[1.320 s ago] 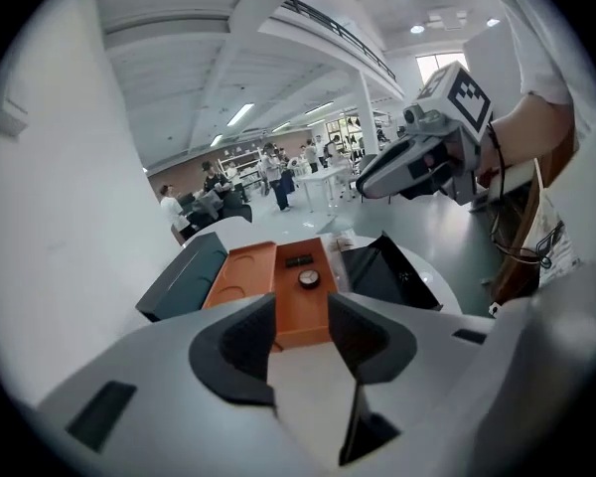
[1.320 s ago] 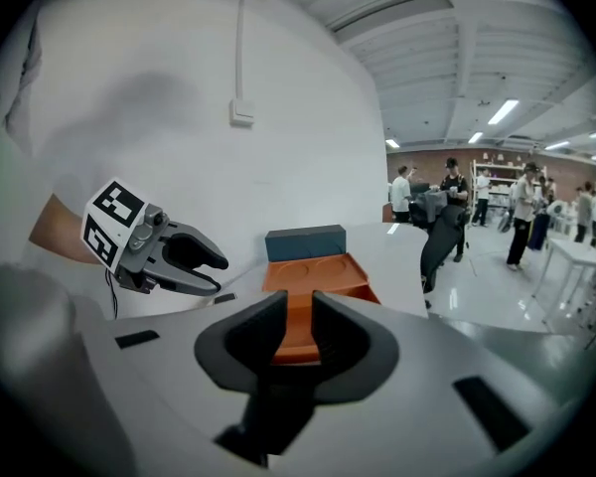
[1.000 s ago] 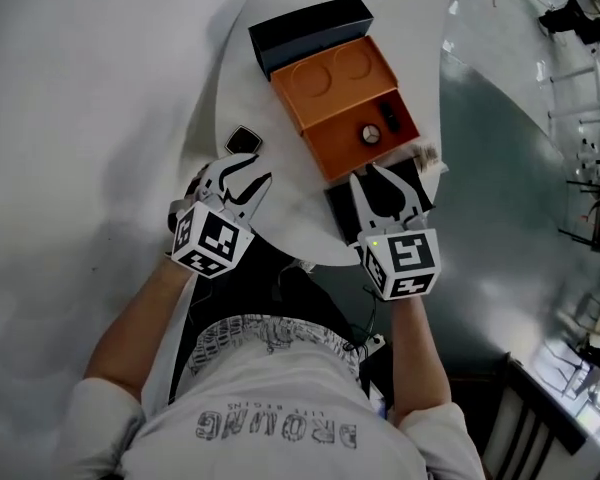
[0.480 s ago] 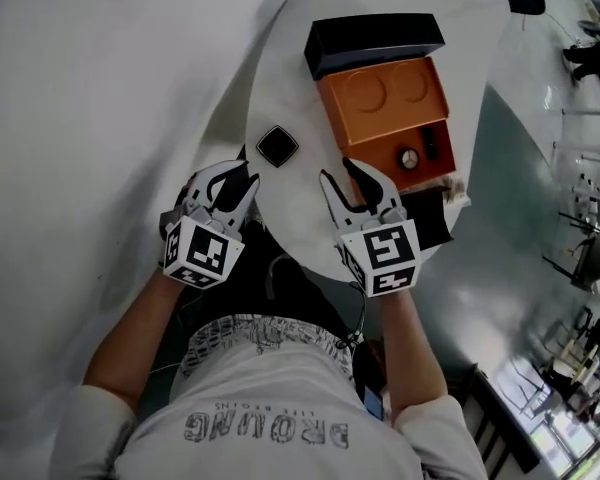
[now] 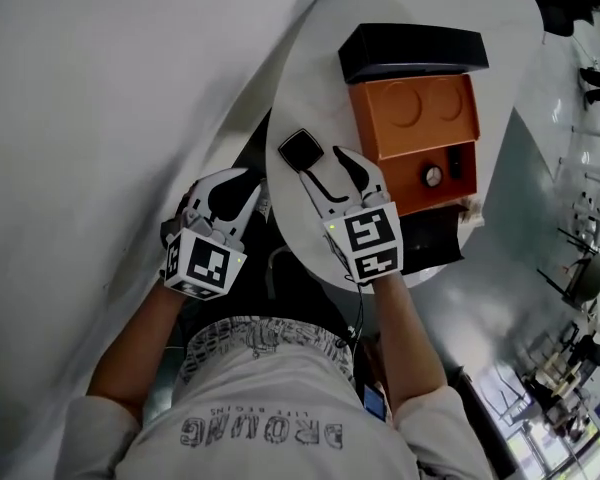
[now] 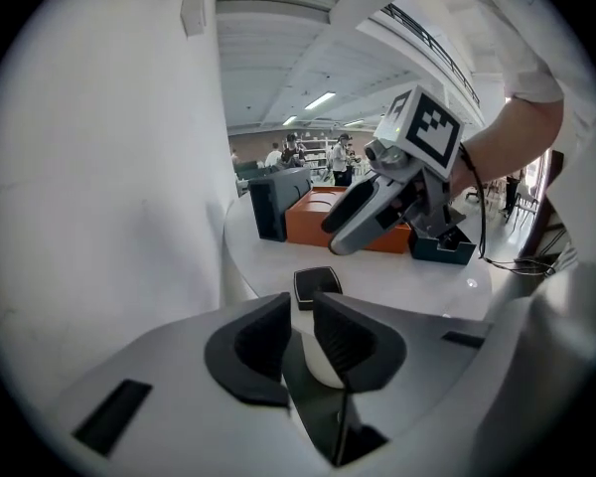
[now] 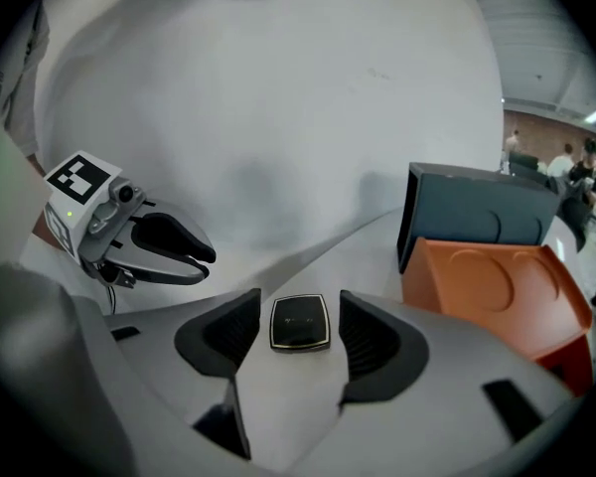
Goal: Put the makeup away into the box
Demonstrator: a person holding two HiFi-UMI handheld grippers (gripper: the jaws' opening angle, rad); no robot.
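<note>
Right claw [image 5: 323,166] has just been opening, and the black compact [image 7: 299,323] on the desk [image 5: 288,196] sits between its jaws, untouched. Left claw [image 6: 300,304] has been closing: narrow gap left, empty.

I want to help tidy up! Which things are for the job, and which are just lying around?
For the job:
black compact on the table
orange box

Just lying about:
dark case behind the box
dark tray at the table's edge
</note>
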